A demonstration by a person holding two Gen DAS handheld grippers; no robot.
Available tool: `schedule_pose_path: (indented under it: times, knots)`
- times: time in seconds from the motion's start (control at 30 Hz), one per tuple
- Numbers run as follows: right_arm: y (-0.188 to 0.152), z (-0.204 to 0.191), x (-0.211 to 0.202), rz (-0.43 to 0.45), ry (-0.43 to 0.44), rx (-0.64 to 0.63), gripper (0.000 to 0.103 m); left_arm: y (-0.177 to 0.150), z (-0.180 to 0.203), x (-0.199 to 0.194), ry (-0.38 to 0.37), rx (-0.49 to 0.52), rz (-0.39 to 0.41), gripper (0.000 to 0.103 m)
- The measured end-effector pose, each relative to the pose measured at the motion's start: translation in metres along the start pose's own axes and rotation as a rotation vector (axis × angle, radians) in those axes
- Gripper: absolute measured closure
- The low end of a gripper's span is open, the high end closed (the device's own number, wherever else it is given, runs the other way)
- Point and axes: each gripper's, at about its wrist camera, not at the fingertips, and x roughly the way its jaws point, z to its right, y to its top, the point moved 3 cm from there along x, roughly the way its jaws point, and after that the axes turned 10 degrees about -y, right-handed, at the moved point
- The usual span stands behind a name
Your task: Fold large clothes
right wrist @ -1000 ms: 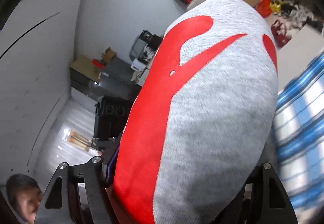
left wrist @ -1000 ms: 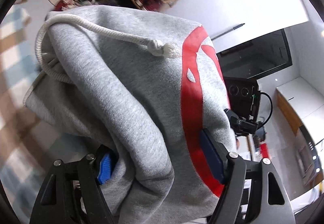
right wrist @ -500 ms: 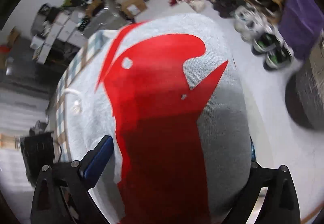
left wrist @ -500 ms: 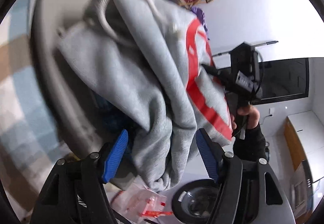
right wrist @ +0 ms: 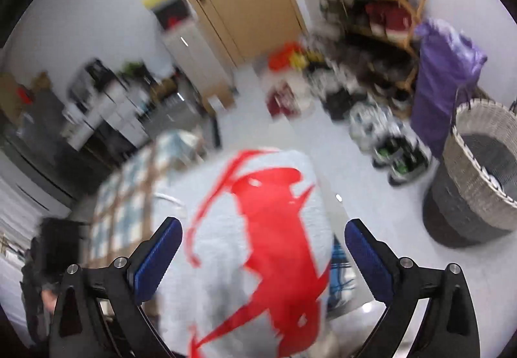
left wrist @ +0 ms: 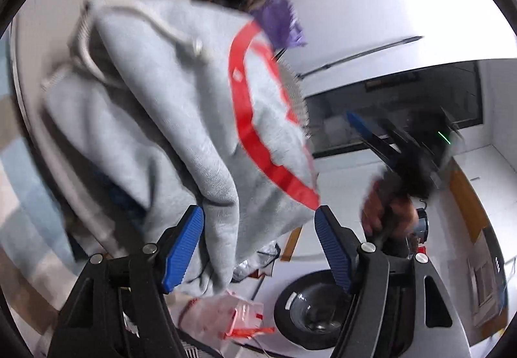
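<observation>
A folded grey hoodie (left wrist: 181,118) with a red print and a white drawstring fills the left wrist view. My left gripper (left wrist: 260,212) is shut on its lower folded edge, with a blue pad against the cloth on each side. In the right wrist view the same hoodie (right wrist: 258,248) lies bunched in front of my right gripper (right wrist: 263,225). That gripper is open wide, with a gap between each pad and the cloth. The right gripper (left wrist: 387,144) and the hand holding it show blurred at the right of the left wrist view.
A checked tablecloth (right wrist: 126,193) lies under and behind the hoodie. On the floor to the right stand a woven basket (right wrist: 478,183) and a purple bag (right wrist: 442,76), with shelves of shoes (right wrist: 371,18) behind. A clear plastic bag (left wrist: 232,316) and a black round object (left wrist: 310,316) lie below the left gripper.
The right gripper has let go of the hoodie, opened wide and drawn back. The left gripper has sunk with the hoodie still in it.
</observation>
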Motion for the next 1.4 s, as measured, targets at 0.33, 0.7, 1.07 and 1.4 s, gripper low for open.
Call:
schedule_pose_path:
  times: [0.33,0.7,1.07,1.4]
  knots:
    - [-0.096,-0.053,-0.039,0.079,0.143,0.002,0.000,0.011,-0.030,0.032,0.158,-0.014,0.004,0.098]
    - [-0.124,-0.110,-0.028,0.198,0.119,-0.116,0.000,-0.023,-0.084,-0.020,0.109,-0.017,0.102,0.098]
    - [-0.096,-0.110,0.091,-0.258,-0.538,-0.453,0.000,-0.025,-0.086,-0.026,0.124,0.009,0.082,0.097]
    - [-0.104,-0.104,0.100,-0.403,-0.509,-0.550,0.000,-0.024,-0.042,-0.069,0.123,0.125,0.094,0.097]
